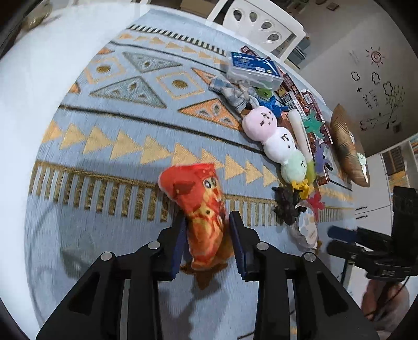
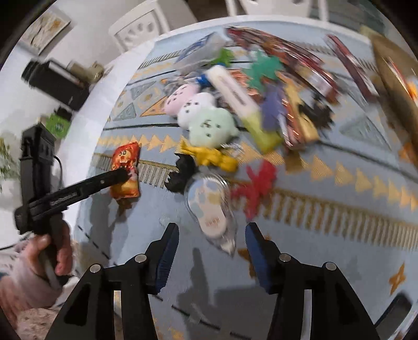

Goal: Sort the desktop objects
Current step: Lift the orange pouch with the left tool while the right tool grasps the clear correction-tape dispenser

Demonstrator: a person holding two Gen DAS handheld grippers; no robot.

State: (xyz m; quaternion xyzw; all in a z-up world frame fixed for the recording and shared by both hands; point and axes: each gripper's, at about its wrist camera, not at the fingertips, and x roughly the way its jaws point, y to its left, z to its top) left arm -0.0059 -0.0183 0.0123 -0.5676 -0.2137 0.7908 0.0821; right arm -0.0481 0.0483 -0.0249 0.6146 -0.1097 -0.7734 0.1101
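Observation:
An orange-red plush toy [image 1: 201, 198] with cartoon eyes lies on the patterned blue cloth [image 1: 130, 136], between the fingers of my left gripper [image 1: 207, 217]. The left pad rests against its side, while a gap shows at the right pad, so the jaws stand open around it. The right wrist view shows the same toy [image 2: 125, 159] under the left gripper [image 2: 122, 174], held by a hand [image 2: 52, 251]. My right gripper [image 2: 211, 251] is open above a clear correction tape dispenser [image 2: 209, 209], whose tip reaches between the fingertips without touching them. The picture is blurred.
To the right a row of clutter lies on the cloth: a pink, white and green plush [image 1: 277, 141], a clear plastic box [image 1: 253, 69], a grey-blue rag [image 1: 232, 91], small plastic figures, a white-yellow tube [image 1: 300, 130] and card packs. A gold bowl [image 1: 347, 146] and a white chair [image 1: 261, 23] stand beyond.

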